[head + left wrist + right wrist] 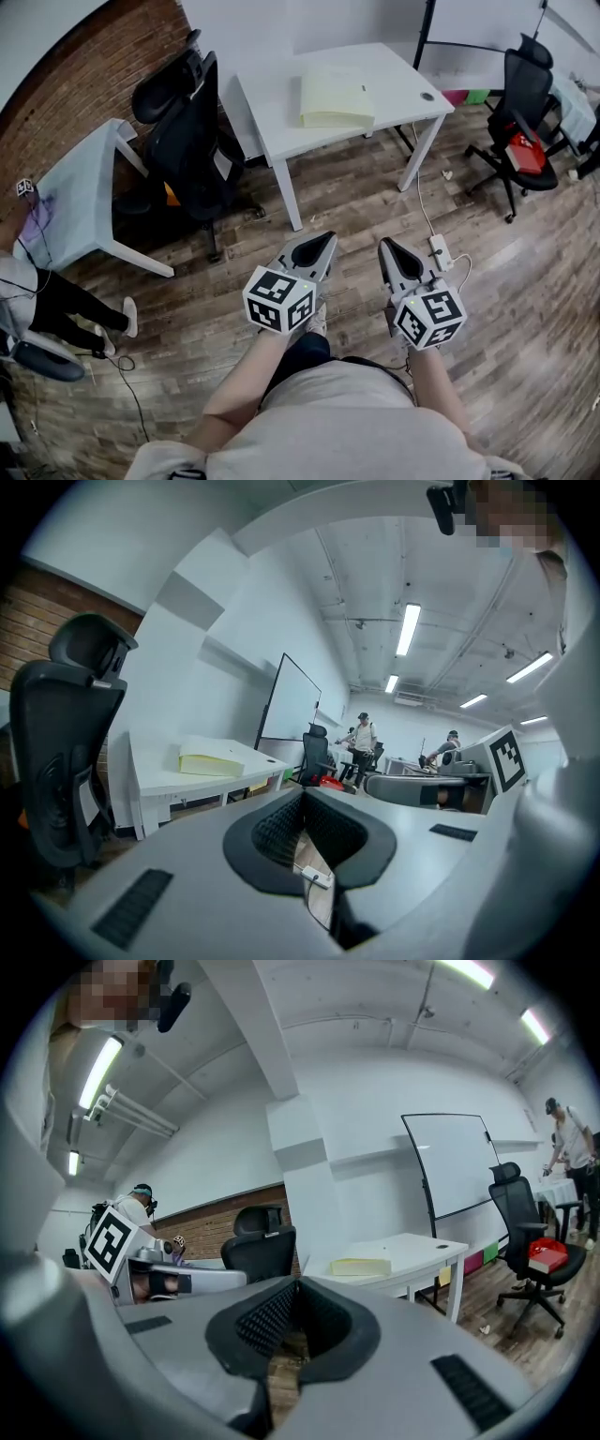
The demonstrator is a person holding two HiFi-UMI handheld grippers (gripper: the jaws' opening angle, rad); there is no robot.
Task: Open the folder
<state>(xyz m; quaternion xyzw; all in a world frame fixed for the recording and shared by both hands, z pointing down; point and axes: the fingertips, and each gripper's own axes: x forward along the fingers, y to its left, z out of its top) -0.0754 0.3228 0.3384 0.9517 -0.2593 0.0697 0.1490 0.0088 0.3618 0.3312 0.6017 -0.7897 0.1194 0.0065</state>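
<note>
two grippers show low in the head view, side by side over the wood floor (356, 202). the left gripper (322, 242) has its two jaws pressed together, with nothing between them. the right gripper (387, 247) is the same: its two jaws meet at the tip and hold nothing. each gripper has one cube (278, 300) with black and white squares on it.

one folder (336, 97) lies flat and closed on the desk (272, 112). it is pale yellow. it sits near the middle of the desk top, well apart from both grippers. both grippers point toward it. one small dark round spot is near the right corner of the desk.

two black chairs stand in the room. the left chair (183, 131) is just beside the left end of the desk. the right chair (520, 89) stands well apart on the right, with one red thing (527, 152) on its seat.

one more white table (84, 192) stands left of the left chair, near the brick wall (84, 84). one whiteboard (455, 1162) stands behind the desk.

one white power strip (440, 251) lies on the floor, near the right gripper in the head view. one white cable (422, 202) runs from it toward the desk.

one other person (61, 300) in dark trousers is at the left edge.
</note>
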